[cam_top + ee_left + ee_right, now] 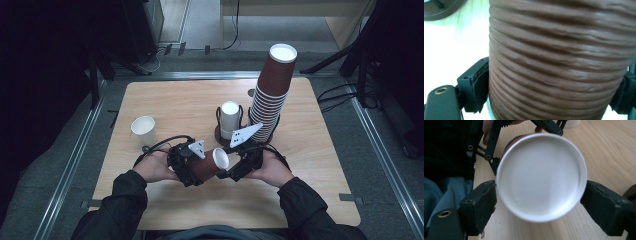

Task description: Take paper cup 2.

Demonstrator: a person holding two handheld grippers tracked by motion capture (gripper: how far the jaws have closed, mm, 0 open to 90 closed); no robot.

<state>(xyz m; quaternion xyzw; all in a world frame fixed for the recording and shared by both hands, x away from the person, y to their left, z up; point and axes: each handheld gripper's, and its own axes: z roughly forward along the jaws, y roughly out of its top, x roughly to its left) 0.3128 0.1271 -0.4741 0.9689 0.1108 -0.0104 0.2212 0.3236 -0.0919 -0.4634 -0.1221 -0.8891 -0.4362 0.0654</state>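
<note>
Left gripper [192,167] clamped on brown cup [207,165] – right gripper [537,202] spread around cup base, touching or not: cannot tell.

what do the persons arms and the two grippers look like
Both forearms wear dark sleeves. The left gripper and right gripper are black, built of bolted linkage bars, each with two blocky black jaws faced with dark padding and a brass-coloured eyelet low on the frame. Each carries a grey three-cornered plate on top, and a black cable loops away from the left one.
</note>
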